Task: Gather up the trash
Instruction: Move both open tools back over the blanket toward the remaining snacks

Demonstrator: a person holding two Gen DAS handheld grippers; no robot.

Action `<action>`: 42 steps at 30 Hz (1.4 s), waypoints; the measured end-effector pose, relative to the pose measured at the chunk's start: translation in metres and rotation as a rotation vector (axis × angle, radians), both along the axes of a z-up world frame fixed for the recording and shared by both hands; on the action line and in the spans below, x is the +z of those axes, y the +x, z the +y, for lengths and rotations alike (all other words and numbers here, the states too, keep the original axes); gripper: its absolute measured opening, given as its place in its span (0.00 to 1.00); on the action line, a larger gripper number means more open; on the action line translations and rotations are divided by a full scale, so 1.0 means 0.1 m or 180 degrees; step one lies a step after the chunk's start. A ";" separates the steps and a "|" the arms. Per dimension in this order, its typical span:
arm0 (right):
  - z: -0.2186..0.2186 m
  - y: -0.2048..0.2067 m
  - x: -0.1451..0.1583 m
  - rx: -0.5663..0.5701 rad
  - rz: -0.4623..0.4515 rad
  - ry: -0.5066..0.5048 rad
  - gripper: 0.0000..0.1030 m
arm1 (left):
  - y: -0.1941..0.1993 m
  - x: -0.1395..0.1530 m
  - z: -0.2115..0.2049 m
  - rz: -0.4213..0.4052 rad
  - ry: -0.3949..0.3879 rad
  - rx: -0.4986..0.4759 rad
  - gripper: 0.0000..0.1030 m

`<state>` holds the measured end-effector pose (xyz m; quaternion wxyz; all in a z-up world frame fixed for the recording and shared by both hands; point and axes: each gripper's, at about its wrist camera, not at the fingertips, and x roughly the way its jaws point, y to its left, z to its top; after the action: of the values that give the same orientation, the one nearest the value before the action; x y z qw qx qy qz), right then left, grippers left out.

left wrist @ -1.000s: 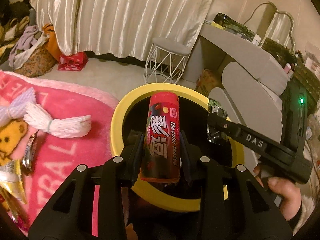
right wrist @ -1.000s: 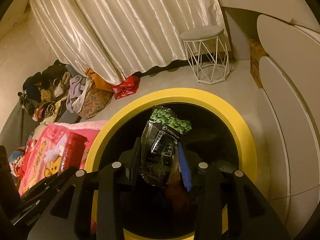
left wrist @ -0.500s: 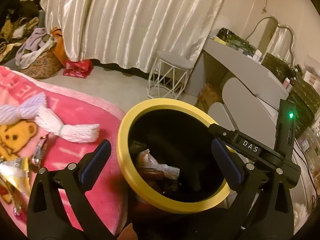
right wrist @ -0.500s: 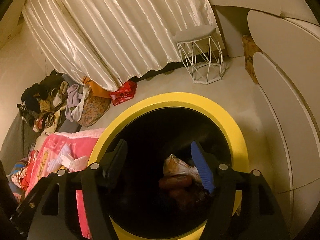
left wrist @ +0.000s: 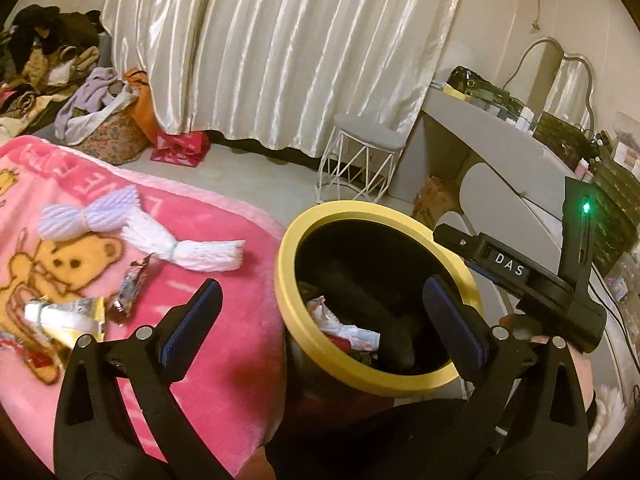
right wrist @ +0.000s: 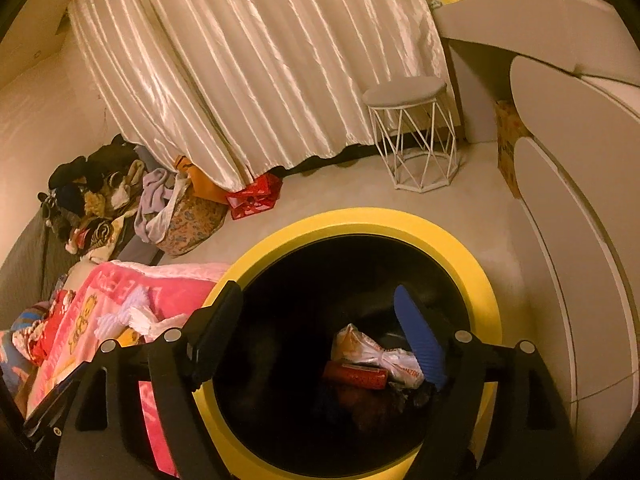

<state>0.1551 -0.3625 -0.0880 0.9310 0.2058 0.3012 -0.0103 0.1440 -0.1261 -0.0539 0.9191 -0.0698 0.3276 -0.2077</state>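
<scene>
Left gripper, black frame with blue ribbed pads, lower centre of the left wrist view: jaws spread wide, nothing between them. It has just been opening. One pad sits over the pink fleece blanket with teddy-bear print, the other over the mouth of the round black bin with thick yellow rim.

Right gripper, same build, lower centre of the right wrist view: jaws apart, empty, just been opening further. Both pads hang over the bin's opening; the bin rim fills the middle and lower frame.

Inside the bin, right wrist view: red cylindrical snack tube lying on its side, a crumpled white-and-orange plastic wrapper just above it, touching. Darker trash underneath, too dim to identify. Left wrist view shows the same crumpled wrapper against the near inner wall.

Still on the blanket, left of the left wrist frame: a gold-and-white foil wrapper, a small twisted candy wrapper just right of it, a white yarn bundle and a lilac yarn bundle above them.

Right edge of the left wrist view: the right gripper's black body with a green light, marked DAS, a hand under it.

Background: cream satin curtain, white wire-frame stool with grey seat centre, grey desk upper right.
</scene>
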 end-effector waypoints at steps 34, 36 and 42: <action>0.77 -0.11 0.28 0.0692 -0.0327 -0.0359 0.75 | -0.37 0.13 0.82 -0.0154 -0.0129 0.0494 0.89; 0.83 -0.12 0.30 0.0750 -0.0346 -0.0377 0.75 | -0.37 0.13 0.87 -0.0156 -0.0135 0.0543 0.89; 1.00 -0.14 0.28 0.0918 -0.0361 -0.0401 0.75 | -0.40 0.13 1.06 -0.0147 -0.0171 0.0697 0.89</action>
<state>0.1414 -0.2620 -0.0596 0.9494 0.1019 0.2733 0.1162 0.1045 -0.0198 -0.0407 0.9414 -0.1249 0.2910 -0.1163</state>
